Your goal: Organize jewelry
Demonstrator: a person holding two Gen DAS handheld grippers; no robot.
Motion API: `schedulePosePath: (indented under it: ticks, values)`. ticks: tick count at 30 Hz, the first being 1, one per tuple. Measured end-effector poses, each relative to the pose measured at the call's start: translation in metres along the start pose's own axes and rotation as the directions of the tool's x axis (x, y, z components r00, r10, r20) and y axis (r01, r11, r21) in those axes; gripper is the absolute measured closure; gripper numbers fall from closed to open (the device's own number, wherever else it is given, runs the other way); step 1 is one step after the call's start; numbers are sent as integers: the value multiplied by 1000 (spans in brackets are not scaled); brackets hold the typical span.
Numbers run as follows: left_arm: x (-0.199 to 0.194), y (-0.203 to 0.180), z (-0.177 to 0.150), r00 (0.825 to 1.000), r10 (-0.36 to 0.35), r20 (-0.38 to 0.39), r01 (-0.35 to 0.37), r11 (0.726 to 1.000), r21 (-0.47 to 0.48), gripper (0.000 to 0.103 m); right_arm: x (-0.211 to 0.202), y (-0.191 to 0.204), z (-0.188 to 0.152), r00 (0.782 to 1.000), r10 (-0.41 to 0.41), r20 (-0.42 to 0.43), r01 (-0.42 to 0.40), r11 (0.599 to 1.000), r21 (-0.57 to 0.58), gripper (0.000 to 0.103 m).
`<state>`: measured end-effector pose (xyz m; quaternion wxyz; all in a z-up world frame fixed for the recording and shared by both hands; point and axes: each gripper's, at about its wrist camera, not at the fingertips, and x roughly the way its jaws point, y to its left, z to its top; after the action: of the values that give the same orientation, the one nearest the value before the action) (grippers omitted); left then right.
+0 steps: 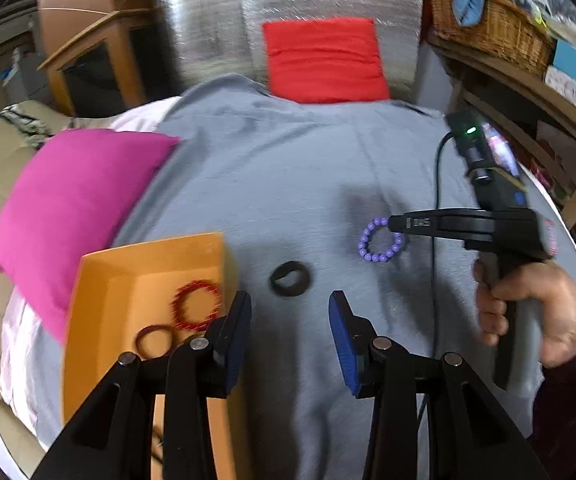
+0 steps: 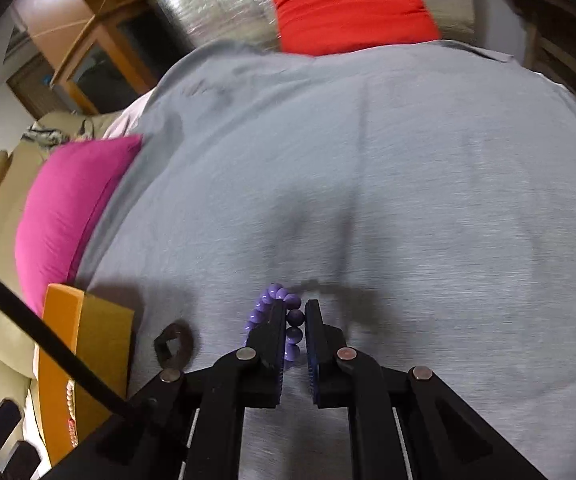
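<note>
Purple bead bracelet (image 2: 288,322) on the grey sheet (image 2: 408,200), pinched at one side between the near-closed fingers of the right gripper (image 2: 296,312). Left gripper (image 1: 290,304) parted and empty, above the sheet beside the orange tray (image 1: 100,276) with a red bracelet (image 1: 197,305) and dark ring (image 1: 155,340) inside. Black loop (image 1: 289,278) loose between tray and purple beads.

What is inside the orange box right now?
In the orange box lie a red beaded bracelet and a dark reddish ring-shaped bangle. The left tongs cover the box's near part, so anything there stays hidden.
</note>
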<state>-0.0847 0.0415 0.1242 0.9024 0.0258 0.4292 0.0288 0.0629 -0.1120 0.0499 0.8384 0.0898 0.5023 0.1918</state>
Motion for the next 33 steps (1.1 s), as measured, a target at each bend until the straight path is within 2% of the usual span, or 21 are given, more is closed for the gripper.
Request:
schedulePosePath:
  ticks: [6,12,14,17,22,24,27,33]
  values:
    - [63,-31,24,995,-12,-98,18,998,60,62,-10,-43,3,999,-29,-18,30,998,48,93]
    - [127,-14,34,973,-8,-230,4,1000,-21,62,-19,-76,4,1000,1,-23,1,995,99,93]
    - [139,-8,34,967,-30,-254,20,999,-44,63,-21,-80,2,999,15,-29,-12,993,116,93]
    - [153,-1,31,954,-86,-287,63,994,-90,72,-21,-85,4,999,25,-30,-21,992,128,93]
    - [157,7,26,952,-144,-271,108,984,-143,77,-20,-91,3,999,35,-38,-29,989,142,93]
    - [156,8,23,953,-161,-257,125,981,-149,91,-20,-95,3,999,25,-42,-19,989,148,93]
    - [150,8,16,956,-172,-239,141,980,-144,95,-18,-103,4,998,16,-57,-7,987,158,93]
    - [124,-1,-5,955,-216,-202,190,971,-144,96,-16,-110,6,997,9,-72,2,988,153,92]
